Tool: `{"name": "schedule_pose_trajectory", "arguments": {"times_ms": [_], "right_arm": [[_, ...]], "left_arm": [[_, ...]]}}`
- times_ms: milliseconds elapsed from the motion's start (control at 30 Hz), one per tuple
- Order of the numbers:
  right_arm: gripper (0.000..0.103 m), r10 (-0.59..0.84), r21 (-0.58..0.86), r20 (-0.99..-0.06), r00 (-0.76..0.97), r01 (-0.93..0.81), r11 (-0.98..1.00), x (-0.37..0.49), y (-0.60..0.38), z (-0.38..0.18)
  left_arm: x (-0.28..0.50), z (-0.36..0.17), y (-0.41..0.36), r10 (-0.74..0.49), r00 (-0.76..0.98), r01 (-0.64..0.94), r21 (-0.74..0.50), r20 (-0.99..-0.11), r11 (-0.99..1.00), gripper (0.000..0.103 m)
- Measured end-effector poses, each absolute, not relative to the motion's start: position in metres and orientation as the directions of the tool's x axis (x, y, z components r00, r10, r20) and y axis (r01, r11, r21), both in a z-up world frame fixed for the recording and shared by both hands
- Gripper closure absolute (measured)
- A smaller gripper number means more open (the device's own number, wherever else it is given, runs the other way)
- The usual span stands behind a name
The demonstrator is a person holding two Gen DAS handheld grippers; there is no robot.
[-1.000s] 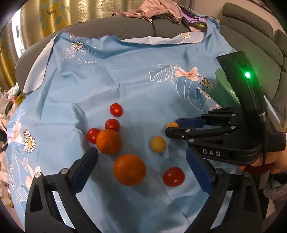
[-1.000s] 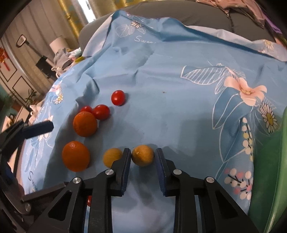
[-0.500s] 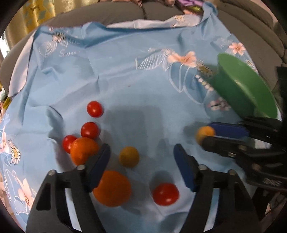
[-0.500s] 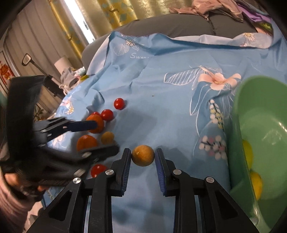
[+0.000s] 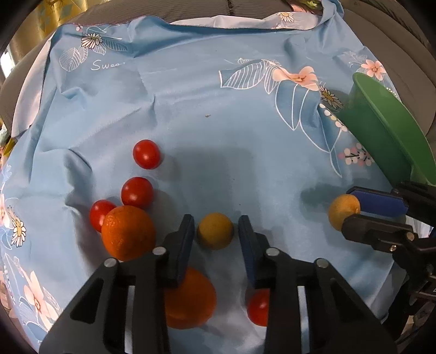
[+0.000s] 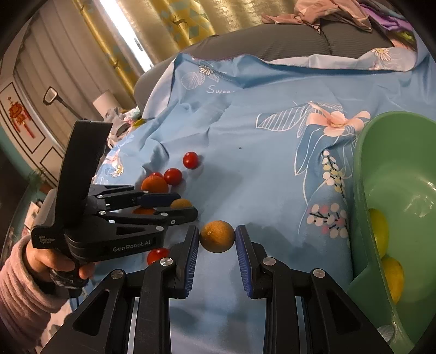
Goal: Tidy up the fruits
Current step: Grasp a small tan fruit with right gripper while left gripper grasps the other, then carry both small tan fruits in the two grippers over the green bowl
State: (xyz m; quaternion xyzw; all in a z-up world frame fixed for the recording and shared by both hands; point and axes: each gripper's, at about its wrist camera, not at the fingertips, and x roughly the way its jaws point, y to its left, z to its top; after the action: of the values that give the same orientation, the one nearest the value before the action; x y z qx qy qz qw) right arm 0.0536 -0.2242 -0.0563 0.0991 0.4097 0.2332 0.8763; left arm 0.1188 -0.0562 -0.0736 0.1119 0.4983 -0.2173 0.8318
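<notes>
My right gripper [image 6: 216, 241] is shut on a small yellow-orange fruit [image 6: 217, 236] and holds it above the blue cloth, left of the green bowl [image 6: 362, 190]; that fruit also shows in the left wrist view [image 5: 342, 215]. My left gripper [image 5: 216, 235] is open, its jaws on either side of another small yellow fruit [image 5: 215, 231] lying on the cloth. Two oranges [image 5: 128, 232] [image 5: 190, 298] and several red tomatoes [image 5: 146, 154] [image 5: 136, 192] lie around it. Two yellow fruits [image 6: 380, 234] lie in the bowl.
The flowered blue cloth [image 5: 204, 89] covers a grey sofa. The green bowl [image 5: 387, 130] stands tilted at the right edge of the cloth. Clothes [image 6: 327, 13] lie on the sofa back. A curtain and a lamp stand at the left in the right wrist view.
My right gripper has lifted its fruit off the cloth and carried it right toward the bowl. My left gripper has moved forward and narrowed around the other yellow fruit.
</notes>
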Motion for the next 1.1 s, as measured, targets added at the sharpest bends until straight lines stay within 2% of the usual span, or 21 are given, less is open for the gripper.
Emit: {"name": "schedule_pose_trajectory", "arguments": {"times_ms": [33, 467, 1100], "right_arm": [[0.073, 0.490, 0.366, -0.672, 0.555, -0.327, 0.871, 0.054, -0.224, -0.056], [0.073, 0.485, 0.362, -0.634, 0.602, -0.323, 0.874, 0.033, -0.235, -0.034], [0.073, 0.459, 0.377, -0.529, 0.714, -0.286, 0.881, -0.006, -0.278, 0.003]], "left_arm": [[0.119, -0.073, -0.055, -0.252, 0.411, 0.469, -0.033, -0.876, 0.882, 0.077], [0.094, -0.051, -0.041, -0.317, 0.432, 0.422, -0.122, -0.844, 0.899, 0.077], [0.043, 0.019, -0.081, -0.422, 0.501, 0.521, -0.125, -0.755, 0.844, 0.077]]}}
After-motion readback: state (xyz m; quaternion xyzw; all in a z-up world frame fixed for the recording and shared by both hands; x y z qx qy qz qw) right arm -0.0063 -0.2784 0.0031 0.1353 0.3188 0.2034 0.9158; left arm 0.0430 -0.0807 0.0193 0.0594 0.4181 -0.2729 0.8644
